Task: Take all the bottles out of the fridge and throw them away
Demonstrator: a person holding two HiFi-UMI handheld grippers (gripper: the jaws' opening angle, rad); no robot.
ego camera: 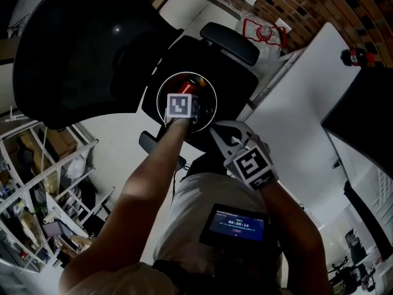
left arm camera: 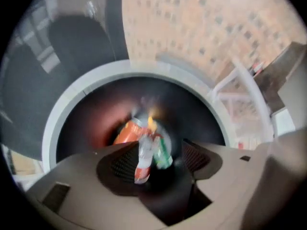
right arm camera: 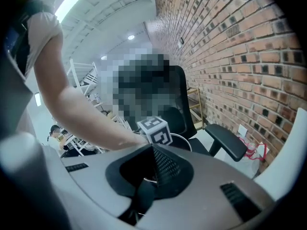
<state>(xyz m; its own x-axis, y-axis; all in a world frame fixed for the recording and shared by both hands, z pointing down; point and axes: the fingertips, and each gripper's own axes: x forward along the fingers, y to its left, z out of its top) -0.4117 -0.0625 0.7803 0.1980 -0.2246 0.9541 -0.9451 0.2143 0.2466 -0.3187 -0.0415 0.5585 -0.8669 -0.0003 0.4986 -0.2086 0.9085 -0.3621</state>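
My left gripper (ego camera: 183, 110) hangs over a round bin (ego camera: 206, 82) with a white rim, pointing steeply down into it. In the left gripper view its jaws (left arm camera: 159, 151) stand wide apart with no pad touching anything. Below them in the dark bin (left arm camera: 62, 114) lie an orange-labelled bottle (left arm camera: 128, 132), a green-labelled bottle (left arm camera: 163, 152) and a blurred clear bottle with a red label (left arm camera: 142, 158). My right gripper (ego camera: 216, 131) waits near my body, shut and empty, its pads together (right arm camera: 154, 163). From there I see the left gripper's marker cube (right arm camera: 156, 131) over the bin's rim (right arm camera: 184, 140).
A black office chair (ego camera: 80, 48) stands right behind the bin, its armrest (ego camera: 230, 42) to the right. A white table (ego camera: 307, 85) runs along the right with a red object (ego camera: 356, 57) on it. A brick wall (right arm camera: 230, 47), a white bag (ego camera: 264, 32) and wire shelves (ego camera: 37, 183) surround the spot.
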